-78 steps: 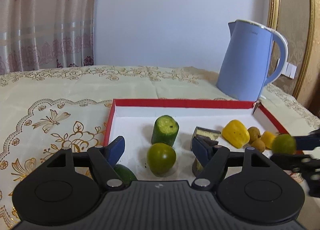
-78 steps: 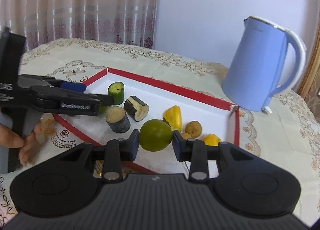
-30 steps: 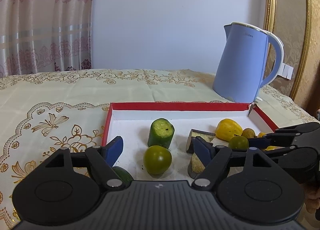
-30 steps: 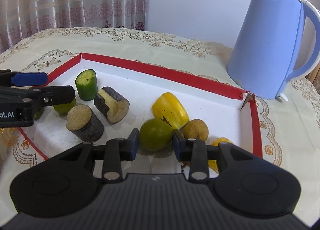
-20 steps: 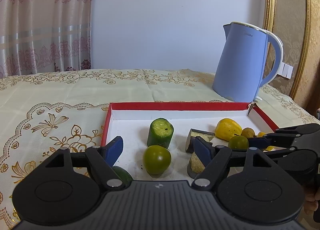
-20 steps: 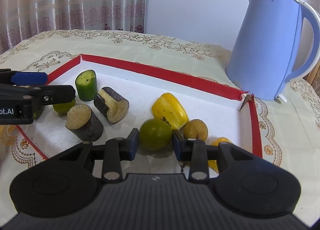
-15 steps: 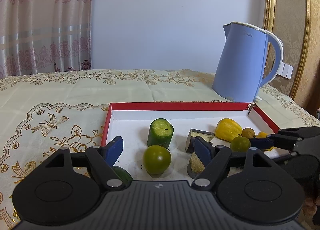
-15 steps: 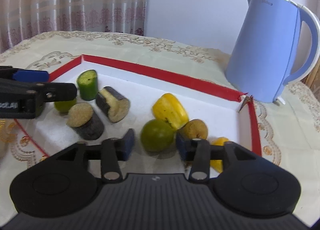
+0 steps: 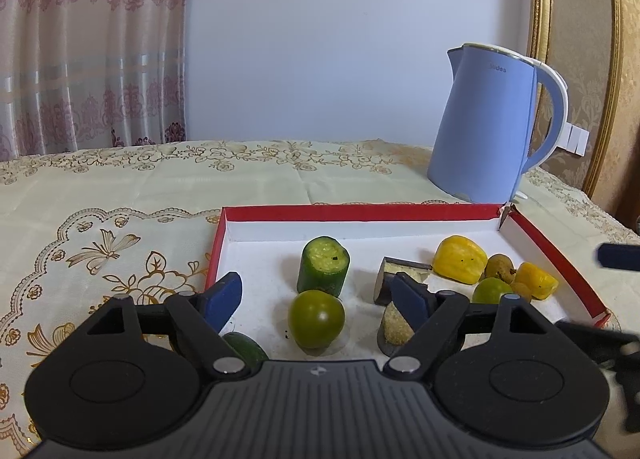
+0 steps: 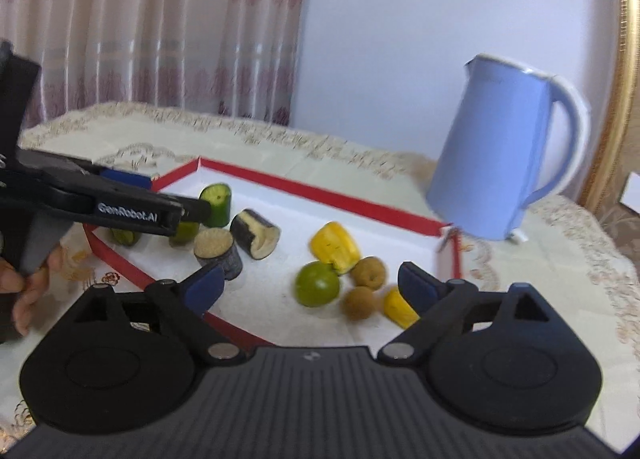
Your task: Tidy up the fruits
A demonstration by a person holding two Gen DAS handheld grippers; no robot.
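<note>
A red-rimmed white tray (image 9: 360, 212) (image 10: 320, 191) holds the produce. A green lime (image 10: 317, 284) (image 9: 492, 291) lies in it beside a yellow pepper (image 10: 335, 247) (image 9: 460, 260), two brown longans (image 10: 368, 272) and a yellow piece (image 10: 396, 309). My right gripper (image 10: 310, 285) is open and empty, raised above and behind the lime. My left gripper (image 9: 318, 295) is open and empty over a green tomato (image 9: 316, 318), near a cucumber chunk (image 9: 324, 270) and eggplant pieces (image 9: 394, 323). Another green fruit (image 9: 244, 347) lies by the left finger.
A blue electric kettle (image 9: 492, 123) (image 10: 504, 147) stands on the tablecloth behind the tray's far right corner. A curtain hangs at the back left. A hand (image 10: 24, 291) holds the left gripper's handle at the left edge.
My right gripper opened and let go of the lime in the tray, then lifted and drew back. My left gripper stayed put.
</note>
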